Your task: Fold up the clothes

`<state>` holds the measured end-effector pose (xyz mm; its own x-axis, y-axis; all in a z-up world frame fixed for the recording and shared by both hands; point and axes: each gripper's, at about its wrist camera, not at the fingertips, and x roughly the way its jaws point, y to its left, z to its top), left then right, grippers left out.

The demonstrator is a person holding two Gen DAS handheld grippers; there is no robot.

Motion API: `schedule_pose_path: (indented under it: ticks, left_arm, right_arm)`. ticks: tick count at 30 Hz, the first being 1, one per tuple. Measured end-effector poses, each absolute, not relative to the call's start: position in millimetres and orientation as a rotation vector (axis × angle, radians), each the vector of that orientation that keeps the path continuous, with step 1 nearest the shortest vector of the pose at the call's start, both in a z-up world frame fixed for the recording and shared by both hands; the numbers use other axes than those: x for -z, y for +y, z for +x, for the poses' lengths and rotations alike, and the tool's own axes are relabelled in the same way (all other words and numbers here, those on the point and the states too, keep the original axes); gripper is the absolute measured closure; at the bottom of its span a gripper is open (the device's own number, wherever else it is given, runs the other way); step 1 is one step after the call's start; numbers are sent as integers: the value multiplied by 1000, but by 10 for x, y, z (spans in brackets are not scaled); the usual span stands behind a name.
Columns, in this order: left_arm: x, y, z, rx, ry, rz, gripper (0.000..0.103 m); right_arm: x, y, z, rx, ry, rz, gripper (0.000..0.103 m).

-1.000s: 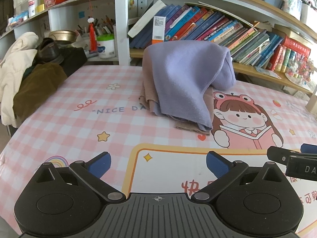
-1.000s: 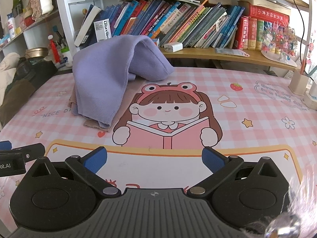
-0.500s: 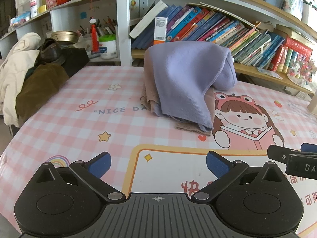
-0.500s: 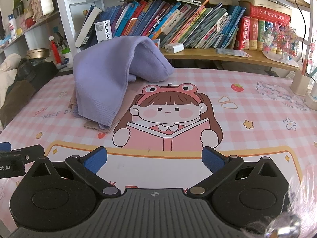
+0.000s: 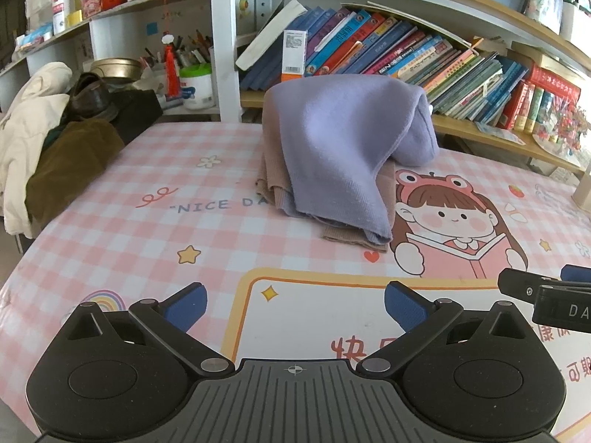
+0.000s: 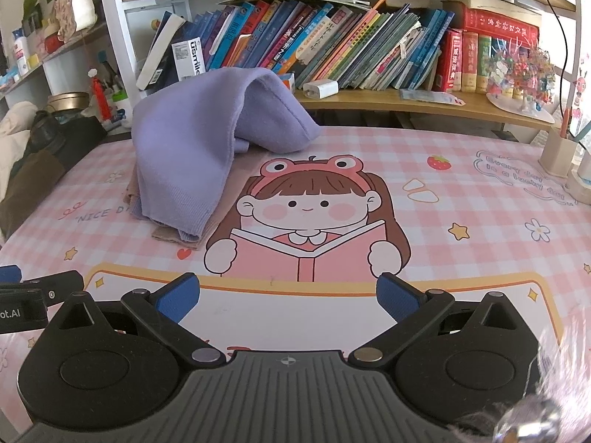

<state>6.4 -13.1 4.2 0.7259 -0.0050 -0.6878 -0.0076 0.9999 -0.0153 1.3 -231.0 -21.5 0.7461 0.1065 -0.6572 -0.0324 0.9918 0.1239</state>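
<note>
A lilac garment (image 5: 343, 147) (image 6: 199, 147) lies humped over a folded beige garment (image 5: 271, 177) (image 6: 221, 206) at the back of the pink checked table cover (image 5: 129, 243) (image 6: 461, 184). My left gripper (image 5: 294, 304) is open over the near part of the table, well short of the clothes, with nothing between its blue pads. My right gripper (image 6: 287, 295) is open too, empty, near the cartoon girl print (image 6: 306, 214). Each gripper's finger shows at the edge of the other's view.
Shelves of books (image 5: 388, 51) (image 6: 332, 44) run along the table's far edge. A pile of coats (image 5: 48, 147) sits at the left end. A white charger block (image 6: 320, 88) lies on the low shelf; a pen holder (image 6: 559, 151) stands at the right.
Both grippers have stayed open and nearly still; the views have shifted only slightly. The clothes have not moved.
</note>
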Motion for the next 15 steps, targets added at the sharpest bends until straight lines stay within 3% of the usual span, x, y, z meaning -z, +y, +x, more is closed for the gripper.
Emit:
schedule_pose_path:
  ticks: [15]
  left_arm:
    - [28,-131,148,20,808,-39,0]
  right_arm:
    - [276,-2328,93,-78,752,113,0]
